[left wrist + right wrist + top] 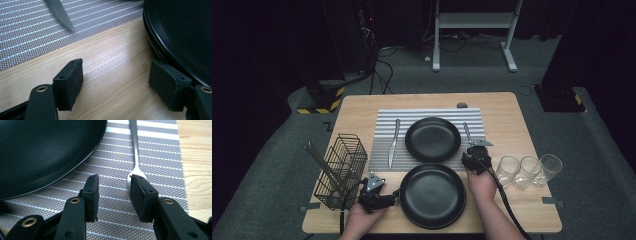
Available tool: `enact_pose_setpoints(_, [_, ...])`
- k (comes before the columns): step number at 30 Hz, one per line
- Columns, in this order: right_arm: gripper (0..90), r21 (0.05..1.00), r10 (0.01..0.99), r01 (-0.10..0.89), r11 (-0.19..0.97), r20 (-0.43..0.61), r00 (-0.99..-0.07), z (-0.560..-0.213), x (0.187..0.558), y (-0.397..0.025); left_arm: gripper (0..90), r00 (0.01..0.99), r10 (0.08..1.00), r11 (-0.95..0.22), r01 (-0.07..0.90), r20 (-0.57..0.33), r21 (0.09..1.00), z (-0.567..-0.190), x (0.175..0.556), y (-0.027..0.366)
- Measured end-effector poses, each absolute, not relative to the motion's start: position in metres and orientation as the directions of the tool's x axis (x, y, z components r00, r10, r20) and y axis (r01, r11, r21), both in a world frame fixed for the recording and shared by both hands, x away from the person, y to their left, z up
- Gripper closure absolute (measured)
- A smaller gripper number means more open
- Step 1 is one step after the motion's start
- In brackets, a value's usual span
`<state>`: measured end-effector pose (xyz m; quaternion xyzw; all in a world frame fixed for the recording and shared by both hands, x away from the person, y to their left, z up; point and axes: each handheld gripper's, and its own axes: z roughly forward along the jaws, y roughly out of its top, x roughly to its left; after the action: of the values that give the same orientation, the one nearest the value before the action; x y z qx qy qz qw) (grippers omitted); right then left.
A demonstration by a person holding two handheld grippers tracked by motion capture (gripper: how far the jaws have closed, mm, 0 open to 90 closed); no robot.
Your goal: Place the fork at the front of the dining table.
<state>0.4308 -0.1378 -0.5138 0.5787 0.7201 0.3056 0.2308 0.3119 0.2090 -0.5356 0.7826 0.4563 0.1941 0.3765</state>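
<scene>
Two black plates are on the table: one (pixel 432 139) on the striped placemat (pixel 384 162), the other (pixel 432 196) on bare wood at the front. My left gripper (pixel 395 195) lies low at the front plate's left rim. It is open (pixel 120 80), its right jaw against the rim of the plate (pixel 180 32) and bare wood between the jaws. My right gripper (pixel 477 146) hovers over the mat, right of the far plate (pixel 42 150). It is open (pixel 113 192) with nothing between its jaws. The fork (pixel 135 147) lies ahead, its head partly hidden behind the right jaw.
A knife (pixel 393 142) lies on the mat's left side, its tip (pixel 61 13) ahead of my left gripper. A wire basket (pixel 343 169) with a long utensil handle stands at the left edge. Three clear glasses (pixel 529 170) stand at the right.
</scene>
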Motion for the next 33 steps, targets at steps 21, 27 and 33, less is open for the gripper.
enact_pose_setpoints(21, [56.4, 0.699, 0.977, 0.702, 0.137, 0.022, -0.212, -0.5135, 0.4303, -0.1359, 28.0, 0.508, 0.861, -0.3, 0.567, -0.039, 0.767, -0.5356, 0.3119, 0.2089])
enact_pose_setpoints(27, [56.4, 0.7, 0.976, 0.699, 0.145, 0.015, -0.217, -0.5122, 0.4314, -0.1363, 28.0, 0.508, 0.86, -0.3, 0.567, -0.039, 0.767, -0.5356, 0.312, 0.2089])
enact_pose_setpoints(33, [53.8, 0.699, 0.983, 0.7, 0.149, -0.028, -0.181, -0.5102, 0.4318, -0.1394, 28.0, 0.508, 0.86, -0.3, 0.567, -0.039, 0.767, -0.5356, 0.312, 0.2089])
